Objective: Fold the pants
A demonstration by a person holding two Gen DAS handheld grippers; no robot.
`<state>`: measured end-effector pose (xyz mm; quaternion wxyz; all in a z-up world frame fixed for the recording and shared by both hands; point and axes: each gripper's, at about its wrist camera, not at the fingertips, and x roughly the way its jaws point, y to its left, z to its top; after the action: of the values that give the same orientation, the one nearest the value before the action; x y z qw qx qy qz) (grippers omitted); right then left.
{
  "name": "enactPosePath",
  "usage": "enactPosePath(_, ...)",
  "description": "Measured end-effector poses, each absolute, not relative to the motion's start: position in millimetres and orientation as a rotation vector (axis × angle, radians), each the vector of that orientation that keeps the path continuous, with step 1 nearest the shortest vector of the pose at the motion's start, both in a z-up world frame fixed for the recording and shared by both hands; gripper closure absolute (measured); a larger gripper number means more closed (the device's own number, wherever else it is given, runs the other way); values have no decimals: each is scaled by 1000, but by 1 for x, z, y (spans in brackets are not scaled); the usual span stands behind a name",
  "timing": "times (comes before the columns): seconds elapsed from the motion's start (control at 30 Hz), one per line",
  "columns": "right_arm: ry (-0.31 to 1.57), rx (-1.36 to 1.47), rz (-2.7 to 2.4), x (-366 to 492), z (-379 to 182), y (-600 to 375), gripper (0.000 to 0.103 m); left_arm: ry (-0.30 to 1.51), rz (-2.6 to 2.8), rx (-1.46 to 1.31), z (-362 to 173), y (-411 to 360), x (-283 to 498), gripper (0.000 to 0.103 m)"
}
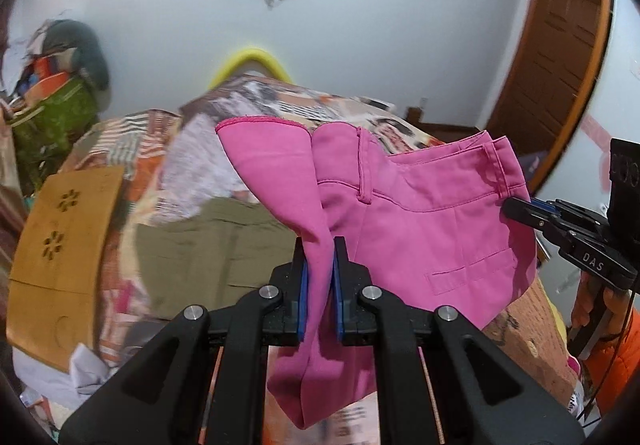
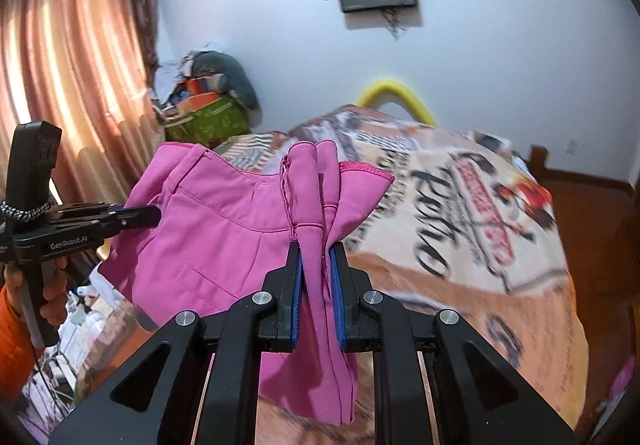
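Pink pants [image 1: 420, 213] hang in the air above the bed, stretched between my two grippers. In the left wrist view my left gripper [image 1: 319, 247] is shut on a bunched fold of the pink cloth, which drapes down between the blue pads. My right gripper [image 1: 511, 207] pinches the waistband at the far right. The right wrist view shows the pants [image 2: 216, 221] from the other side. There my right gripper [image 2: 316, 249] is shut on a gathered fold, and my left gripper [image 2: 152, 213] grips the pants' left edge, with a hand in an orange sleeve holding it.
A bed with a patterned blanket [image 2: 460, 229] lies under the pants. Olive pants [image 1: 208, 245] lie on it, beside a tan board [image 1: 60, 241]. A clothes pile [image 2: 208, 97] and a curtain [image 2: 72, 77] stand left, a yellow arch [image 1: 250, 59] behind, and a wooden door [image 1: 560, 57] right.
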<state>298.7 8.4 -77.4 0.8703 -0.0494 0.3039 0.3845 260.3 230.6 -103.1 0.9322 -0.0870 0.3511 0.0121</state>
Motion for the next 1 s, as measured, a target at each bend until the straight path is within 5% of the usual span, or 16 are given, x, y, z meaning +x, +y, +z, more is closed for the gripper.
enactPosePath(0.4, 640, -172, 893, 325, -100, 117, 91, 731, 162, -217, -129, 330, 275, 93)
enactPosePath(1.0, 852, -336, 845, 402, -211, 185, 91, 940, 206, -354, -280, 383, 358, 93)
